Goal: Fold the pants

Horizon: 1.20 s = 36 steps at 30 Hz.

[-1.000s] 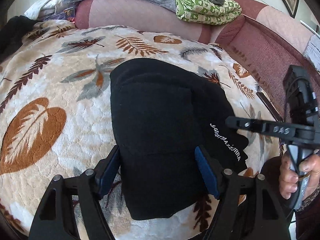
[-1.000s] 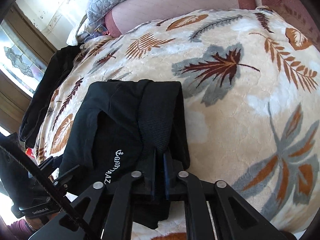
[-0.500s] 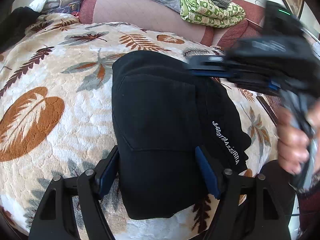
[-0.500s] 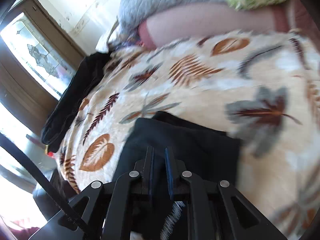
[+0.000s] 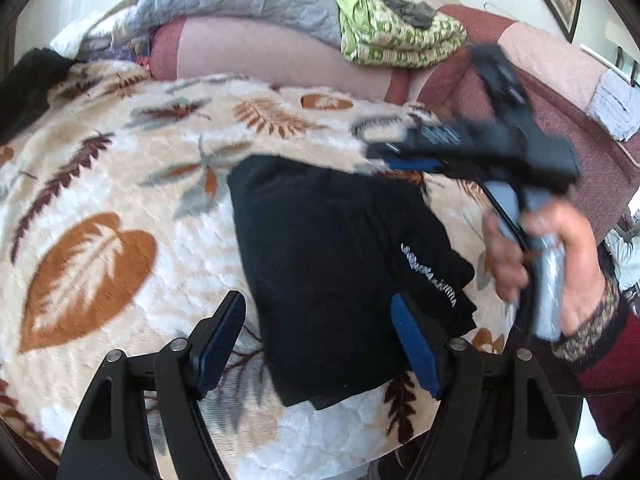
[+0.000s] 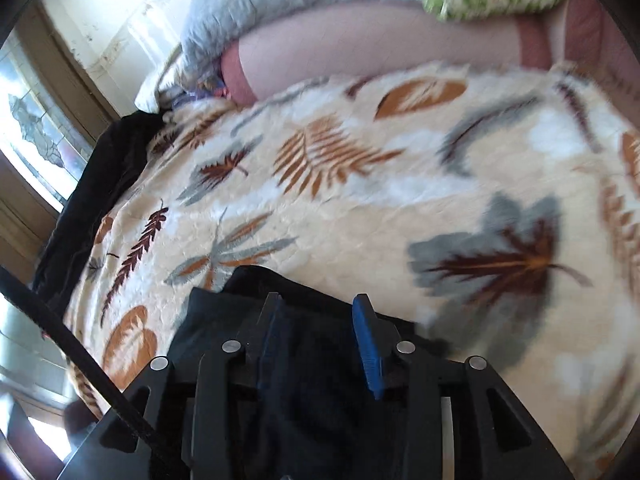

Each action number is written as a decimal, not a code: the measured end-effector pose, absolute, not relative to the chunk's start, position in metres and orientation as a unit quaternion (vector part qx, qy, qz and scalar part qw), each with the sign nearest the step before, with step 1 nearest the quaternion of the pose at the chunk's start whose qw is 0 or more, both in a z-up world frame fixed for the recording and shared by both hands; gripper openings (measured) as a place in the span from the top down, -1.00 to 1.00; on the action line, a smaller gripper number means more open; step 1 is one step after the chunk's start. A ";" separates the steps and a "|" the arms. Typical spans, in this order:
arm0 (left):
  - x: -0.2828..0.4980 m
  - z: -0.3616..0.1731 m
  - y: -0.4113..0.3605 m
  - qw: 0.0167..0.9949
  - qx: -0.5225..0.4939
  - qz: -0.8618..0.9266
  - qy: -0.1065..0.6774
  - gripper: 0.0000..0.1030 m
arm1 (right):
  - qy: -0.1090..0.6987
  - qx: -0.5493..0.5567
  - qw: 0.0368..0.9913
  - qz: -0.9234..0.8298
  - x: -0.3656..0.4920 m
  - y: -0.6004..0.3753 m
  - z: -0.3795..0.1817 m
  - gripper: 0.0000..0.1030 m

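The black pants (image 5: 336,264) lie folded into a compact rectangle on the leaf-patterned blanket (image 5: 120,200), with white lettering near their right edge. My left gripper (image 5: 320,332) is open, its blue pads either side of the pants' near end, holding nothing. My right gripper (image 6: 320,320) is open and empty above the far part of the pants (image 6: 224,304). It also shows in the left wrist view (image 5: 400,156), held by a hand over the pants' far right corner.
A grey quilt (image 5: 248,0) and a folded green patterned blanket (image 5: 400,36) lie on the sofa back. A dark garment (image 6: 92,200) lies at the blanket's left edge. A red sofa arm (image 5: 560,128) runs along the right. A window (image 6: 32,128) is at the left.
My right gripper let go of the pants' edge, lifted up and over the folded pants, and opened. The left gripper stayed open and moved slightly back.
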<state>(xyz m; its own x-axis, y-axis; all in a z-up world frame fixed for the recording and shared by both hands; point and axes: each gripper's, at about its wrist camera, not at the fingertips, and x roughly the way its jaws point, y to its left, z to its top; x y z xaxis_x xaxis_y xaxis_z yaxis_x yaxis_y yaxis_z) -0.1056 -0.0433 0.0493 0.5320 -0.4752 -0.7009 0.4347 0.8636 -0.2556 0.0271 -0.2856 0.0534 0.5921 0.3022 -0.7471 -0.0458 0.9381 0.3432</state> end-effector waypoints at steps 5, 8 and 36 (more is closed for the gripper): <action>-0.076 0.063 -0.040 0.882 -0.025 -0.236 0.407 -0.45 | 0.396 0.130 0.906 0.068 -0.023 -0.304 0.062 0.09; -0.048 0.062 -0.048 0.883 -0.011 -0.219 0.416 -0.45 | 0.383 0.144 0.911 0.058 -0.040 -0.312 0.054 0.09; 0.016 0.012 -0.025 0.781 -0.149 -0.270 0.543 -0.64 | 0.433 0.378 0.807 0.138 -0.039 -0.359 -0.007 -0.36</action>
